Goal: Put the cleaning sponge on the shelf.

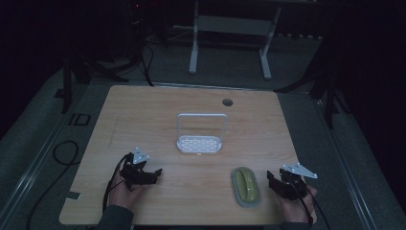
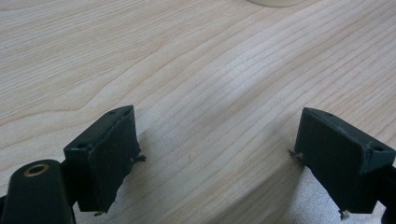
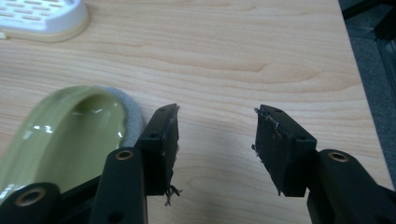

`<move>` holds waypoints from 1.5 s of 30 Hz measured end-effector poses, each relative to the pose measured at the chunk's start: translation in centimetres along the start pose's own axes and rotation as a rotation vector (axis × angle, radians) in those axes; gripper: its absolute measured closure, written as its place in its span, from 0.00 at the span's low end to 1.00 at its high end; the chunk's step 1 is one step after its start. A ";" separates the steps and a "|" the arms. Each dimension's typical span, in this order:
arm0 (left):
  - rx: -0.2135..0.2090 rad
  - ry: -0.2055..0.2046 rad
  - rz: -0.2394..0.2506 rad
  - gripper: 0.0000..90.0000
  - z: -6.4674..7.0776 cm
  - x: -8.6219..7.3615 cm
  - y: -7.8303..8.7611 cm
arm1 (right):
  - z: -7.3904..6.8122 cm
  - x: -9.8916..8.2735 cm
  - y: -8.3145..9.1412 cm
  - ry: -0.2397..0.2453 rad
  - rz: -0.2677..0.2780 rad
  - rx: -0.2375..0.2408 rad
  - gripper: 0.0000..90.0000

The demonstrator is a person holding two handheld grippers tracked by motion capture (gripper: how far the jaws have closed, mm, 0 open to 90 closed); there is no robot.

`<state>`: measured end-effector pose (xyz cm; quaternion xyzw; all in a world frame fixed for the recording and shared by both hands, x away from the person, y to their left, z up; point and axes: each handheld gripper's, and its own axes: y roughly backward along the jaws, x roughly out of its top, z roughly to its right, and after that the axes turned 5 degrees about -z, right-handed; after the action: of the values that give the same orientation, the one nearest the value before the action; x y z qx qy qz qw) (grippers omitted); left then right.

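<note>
Bare tabletop [image 1: 143, 120] around rack [image 1: 200, 134]

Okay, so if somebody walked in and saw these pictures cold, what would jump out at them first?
Probably the white rack with its tall loop handle, standing alone mid-table on the pale wooden table in a dark room. Next, the glossy olive-green dish on a grey pad near the front edge, just beside the open right claw. The left claw sits open over bare wood at front left.

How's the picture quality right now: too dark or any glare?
High view: dim, surroundings nearly black, table readable. Left gripper view: bright, sharp wood grain. Right gripper view: bright, glare spots on the green dish, near fingers slightly soft.
</note>
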<state>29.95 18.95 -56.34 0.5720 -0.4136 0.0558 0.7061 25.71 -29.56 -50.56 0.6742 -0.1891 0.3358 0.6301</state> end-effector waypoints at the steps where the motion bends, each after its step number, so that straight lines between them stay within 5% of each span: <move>1: 0.001 0.003 -0.001 0.15 0.0 0.0 0.0 | -0.1 0.0 0.2 -0.001 0.006 -0.003 0.54; 9: 0.010 0.015 -0.002 0.14 0.1 0.1 -0.1 | -0.6 0.8 1.7 0.010 0.002 -0.026 0.55; 13: 0.010 0.015 -0.002 0.14 0.1 0.1 -0.1 | -1.2 1.1 1.9 0.067 -0.012 -0.068 0.55; 20: 0.011 0.015 -0.002 0.14 0.1 0.1 -0.1 | -2.1 1.4 1.6 0.093 -0.074 -0.059 0.53; 28: 0.011 0.015 -0.002 0.14 0.1 0.1 -0.1 | -3.1 1.8 1.3 0.101 -0.103 -0.010 0.53; 40: 0.011 0.015 -0.001 0.14 0.1 0.1 -0.1 | -4.4 3.2 1.4 0.032 -0.182 0.101 0.59; 45: 0.011 0.015 -0.002 0.14 0.1 0.1 -0.1 | -5.1 3.7 1.4 0.052 -0.212 0.118 0.59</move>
<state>30.04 18.77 -56.35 0.5756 -0.4076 0.0617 0.7062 26.30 -24.17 -47.09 0.7174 -0.0804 0.2952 0.6259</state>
